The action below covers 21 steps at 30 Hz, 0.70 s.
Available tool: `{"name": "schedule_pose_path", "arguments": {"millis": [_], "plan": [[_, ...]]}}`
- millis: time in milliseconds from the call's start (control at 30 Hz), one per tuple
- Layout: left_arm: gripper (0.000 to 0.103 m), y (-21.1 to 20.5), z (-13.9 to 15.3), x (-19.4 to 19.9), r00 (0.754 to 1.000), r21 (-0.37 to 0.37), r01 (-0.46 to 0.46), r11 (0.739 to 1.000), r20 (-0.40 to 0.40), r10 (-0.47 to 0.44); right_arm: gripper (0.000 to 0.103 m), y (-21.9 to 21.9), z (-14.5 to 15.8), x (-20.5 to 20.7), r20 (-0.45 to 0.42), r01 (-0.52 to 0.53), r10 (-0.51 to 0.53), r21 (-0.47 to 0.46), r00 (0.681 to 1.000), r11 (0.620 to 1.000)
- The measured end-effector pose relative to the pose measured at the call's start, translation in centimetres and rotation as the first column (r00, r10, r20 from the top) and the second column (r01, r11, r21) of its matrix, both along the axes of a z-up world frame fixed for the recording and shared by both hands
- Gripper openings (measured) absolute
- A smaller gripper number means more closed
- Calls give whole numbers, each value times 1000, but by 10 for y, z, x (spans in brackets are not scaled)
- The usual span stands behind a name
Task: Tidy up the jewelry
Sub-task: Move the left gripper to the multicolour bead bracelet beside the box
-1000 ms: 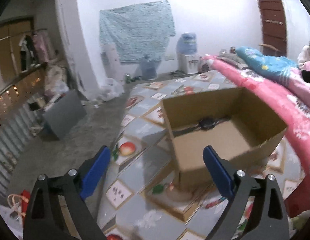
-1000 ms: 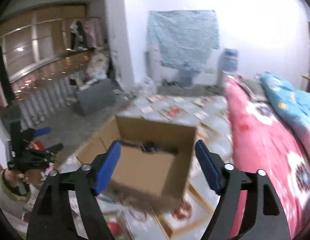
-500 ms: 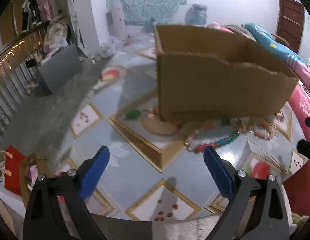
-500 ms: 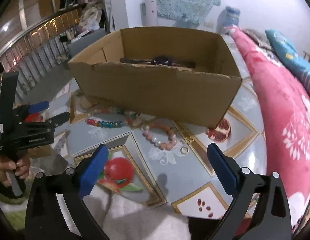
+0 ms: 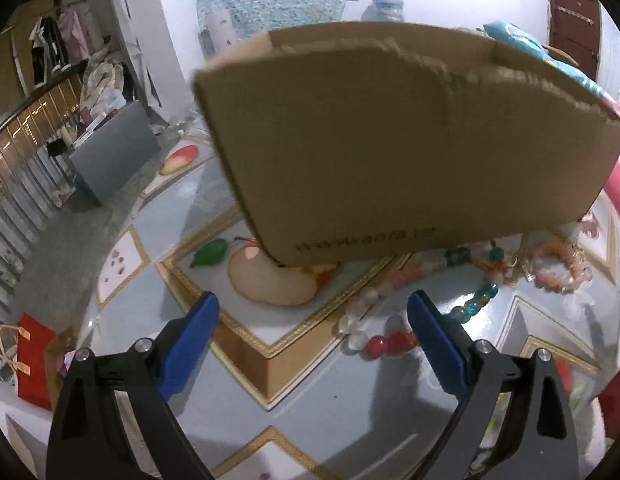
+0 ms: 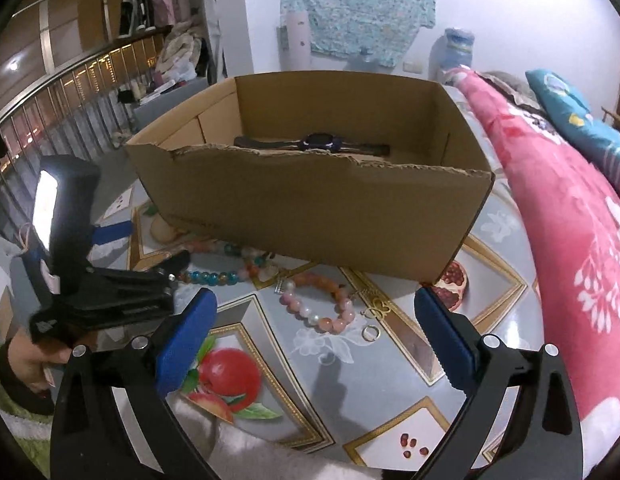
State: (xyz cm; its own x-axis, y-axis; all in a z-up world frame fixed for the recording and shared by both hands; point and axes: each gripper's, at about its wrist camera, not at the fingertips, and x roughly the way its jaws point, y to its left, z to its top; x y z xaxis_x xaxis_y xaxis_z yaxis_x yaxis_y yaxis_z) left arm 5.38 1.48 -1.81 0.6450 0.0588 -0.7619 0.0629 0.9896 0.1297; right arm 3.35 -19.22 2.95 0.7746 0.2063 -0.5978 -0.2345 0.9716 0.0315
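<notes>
Indoor light is cool and fairly dim, with the white wall point(image 6: 490, 20) at the back glowing brightest. The glossy patterned floor point(image 6: 390, 364) throws pale glare. Soft gripper shadows fall on it in both views. The left wrist view is smeared by motion: the cardboard box point(image 5: 410, 152) and beads point(image 5: 474, 300) look soft. The right wrist view is sharper. Fisheye bending curves the railing point(image 6: 70, 92) and bed edge point(image 6: 570, 220), and black vignette fills the corners.
</notes>
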Motion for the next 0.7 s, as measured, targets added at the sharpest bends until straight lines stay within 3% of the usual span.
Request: {"name": "schedule_pose_path", "arguments": {"millis": [233, 600, 700], "plan": [[94, 7, -1, -22, 999, 19, 41, 999, -23, -41, 95, 8, -6, -6, 25, -33, 35, -50, 999, 998], [97, 26, -6, -31, 993, -65, 84, 994, -78, -89, 94, 23, -9, -3, 16, -177, 176, 86, 984, 980], [97, 30, -8, -30, 993, -93, 74, 993, -86, -82, 80, 29, -11, 4, -29, -196, 202, 142, 979, 970]]}}
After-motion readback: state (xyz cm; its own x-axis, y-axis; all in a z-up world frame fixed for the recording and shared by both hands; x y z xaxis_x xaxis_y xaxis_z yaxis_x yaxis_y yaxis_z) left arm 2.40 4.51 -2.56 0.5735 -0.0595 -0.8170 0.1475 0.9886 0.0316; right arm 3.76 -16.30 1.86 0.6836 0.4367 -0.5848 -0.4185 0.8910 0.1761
